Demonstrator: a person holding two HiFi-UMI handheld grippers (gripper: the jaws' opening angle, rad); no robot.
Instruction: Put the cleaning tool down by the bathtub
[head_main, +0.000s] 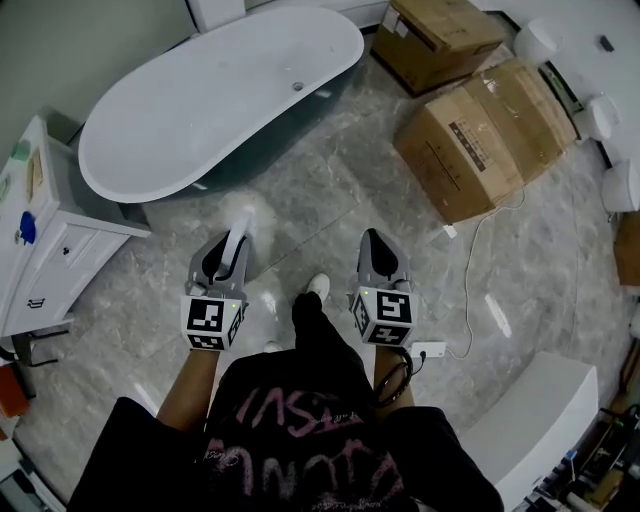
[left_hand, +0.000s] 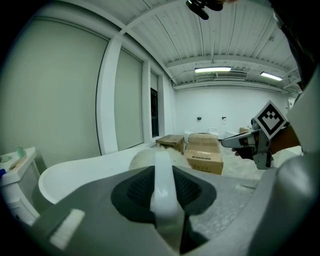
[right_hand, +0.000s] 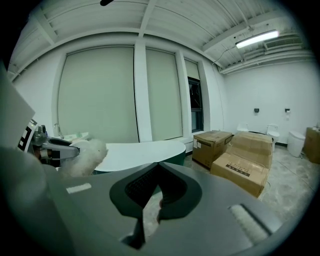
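Cleaning tool (head_main: 243, 222): white handle with a fluffy white head, centre-left of the head view, just below the bathtub (head_main: 220, 90) that fills the upper left. It is not down yet. It looks to be in the air over the marble floor (head_main: 330, 210), not resting on it.

Left gripper (head_main: 222, 262): jaws clamped on the handle. In the left gripper view the handle (left_hand: 162, 185) runs straight up between them, head pointing toward the tub.

Right gripper (head_main: 381, 255): lower centre-right, jaw tips together, nothing between them. Idle, near the left one.

Cardboard boxes (head_main: 490, 135) sit upper right, well clear.

Status, my read: carry is about done and the tool is near the tub. Left to do: lower to the floor beside the tub, open the left jaws, back off.
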